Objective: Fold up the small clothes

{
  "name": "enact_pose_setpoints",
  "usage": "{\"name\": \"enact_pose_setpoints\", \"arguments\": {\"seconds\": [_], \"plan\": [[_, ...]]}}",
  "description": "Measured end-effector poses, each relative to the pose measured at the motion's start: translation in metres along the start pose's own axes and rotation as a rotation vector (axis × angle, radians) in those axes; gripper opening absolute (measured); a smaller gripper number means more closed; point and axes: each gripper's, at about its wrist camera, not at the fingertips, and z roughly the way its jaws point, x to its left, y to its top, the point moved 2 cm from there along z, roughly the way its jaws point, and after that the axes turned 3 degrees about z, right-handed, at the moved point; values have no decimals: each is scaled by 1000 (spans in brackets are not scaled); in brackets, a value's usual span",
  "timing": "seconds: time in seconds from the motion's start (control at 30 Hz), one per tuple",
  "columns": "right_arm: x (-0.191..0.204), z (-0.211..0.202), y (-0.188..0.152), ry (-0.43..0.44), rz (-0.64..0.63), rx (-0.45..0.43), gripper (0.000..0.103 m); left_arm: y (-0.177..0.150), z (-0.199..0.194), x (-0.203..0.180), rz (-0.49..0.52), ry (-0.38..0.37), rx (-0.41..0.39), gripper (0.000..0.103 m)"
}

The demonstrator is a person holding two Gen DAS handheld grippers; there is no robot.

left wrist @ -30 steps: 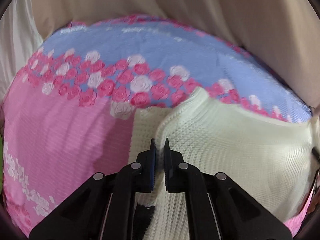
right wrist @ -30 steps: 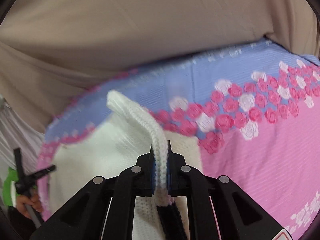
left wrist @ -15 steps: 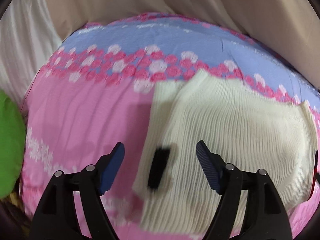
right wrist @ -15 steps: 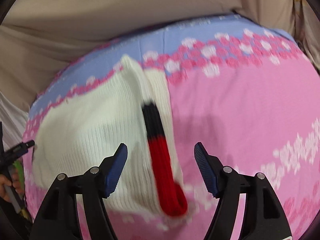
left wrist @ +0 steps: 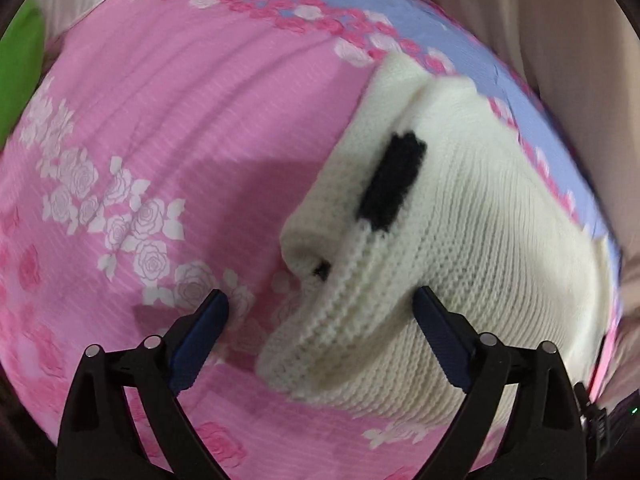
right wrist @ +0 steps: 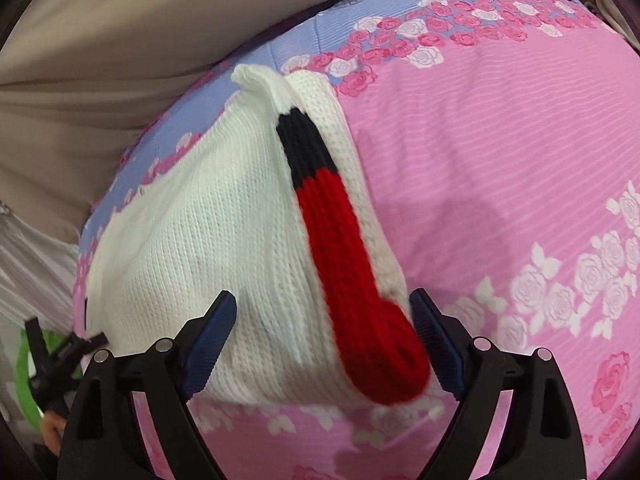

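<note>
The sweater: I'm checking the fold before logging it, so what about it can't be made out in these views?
- Sweater, left wrist view: near edge hidden behind the left gripper; motion blur.
- Red cuff, right wrist view: its tip blurred near the right gripper.
- Underside hidden against the bedsheet.

I can read no text, label, brand or number in either wrist view. The bedsheet (right wrist: pixel 500 128) carries only a printed rose pattern, and the knit sweater (left wrist: pixel 480 240) shows plain colour bands, no lettering.
</note>
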Motion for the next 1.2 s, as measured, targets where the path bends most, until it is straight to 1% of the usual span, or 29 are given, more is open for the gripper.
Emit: {"name": "enact_pose_setpoints", "arguments": {"seconds": [0.03,0.07,0.1,0.13,0.17,0.2,0.3,0.33,0.4,0.5,0.53,0.6,0.63,0.67,0.7,0.73,0.77,0.8,0.83,0.87,0.9,0.93,0.97,1.0,1.03,1.07,1.13,1.17,1.2], "plan": [[1,1,4,22,18,6,76,2,-1,-1,-2,-21,2,88],[1,0,5,47,49,6,50,3,-2,-2,3,-29,7,71],[0,-1,8,67,71,9,35,5,-4,-3,14,-53,11,38],[0,-3,11,90,87,13,31,7,-6,-5,22,-118,41,25],[1,-11,12,112,96,-4,28,9,-10,-5,6,-141,59,19],[4,-22,13,118,81,-20,27,9,-16,-3,-8,-159,61,16],[6,-55,8,128,29,-31,25,5,-44,1,25,-198,49,13],[5,-65,3,127,16,-26,25,0,-54,4,40,-206,58,13],[-3,-88,-14,98,-8,-5,25,-16,-67,8,69,-214,92,13],[-32,-110,-49,32,-20,51,25,-56,-76,25,93,-205,168,13],[-45,-115,-64,6,-16,81,25,-73,-75,31,102,-186,198,13],[-65,-117,-91,-17,3,138,27,-99,-69,39,133,-151,245,14],[-72,-117,-104,-33,3,158,31,-113,-66,41,164,-128,265,14],[-77,-114,-113,-56,-4,178,36,-121,-65,41,188,-103,267,18],[-80,-111,-119,-89,-18,192,38,-125,-67,41,211,-77,250,20],[-82,-111,-119,-114,-27,188,40,-122,-75,40,228,-62,212,20],[-80,-117,-114,-132,-36,160,40,-117,-83,36,232,-64,179,25],[-77,-125,-106,-133,-43,118,42,-109,-94,33,236,-72,134,37],[-72,-133,-96,-144,-58,64,51,-96,-106,27,242,-77,69,45],[-66,-139,-84,-160,-74,16,66,-84,-113,21,247,-76,19,58],[-59,-142,-70,-165,-94,-35,71,-73,-117,13,255,-79,-21,63],[-52,-141,-56,-158,-107,-61,73,-60,-115,1,268,-94,-47,64],[-44,-134,-41,-144,-126,-78,74,-50,-108,-9,278,-105,-54,68],[-36,-124,-28,-142,-139,-79,74,-43,-99,-17,282,-112,-53,72],[-30,-112,-20,-147,-149,-74,75,-36,-83,-27,283,-121,-36,72],[-26,-97,-12,-157,-156,-58,75,-32,-66,-33,278,-113,-12,72],[-19,-72,-9,-169,-150,-24,75,-30,-38,-41,271,-117,46,53],[-16,-63,-10,-166,-147,-19,73,-32,-29,-43,264,-109,71,32],[-12,-59,-11,-160,-150,-20,67,-36,-26,-43,259,-104,88,8]]}}
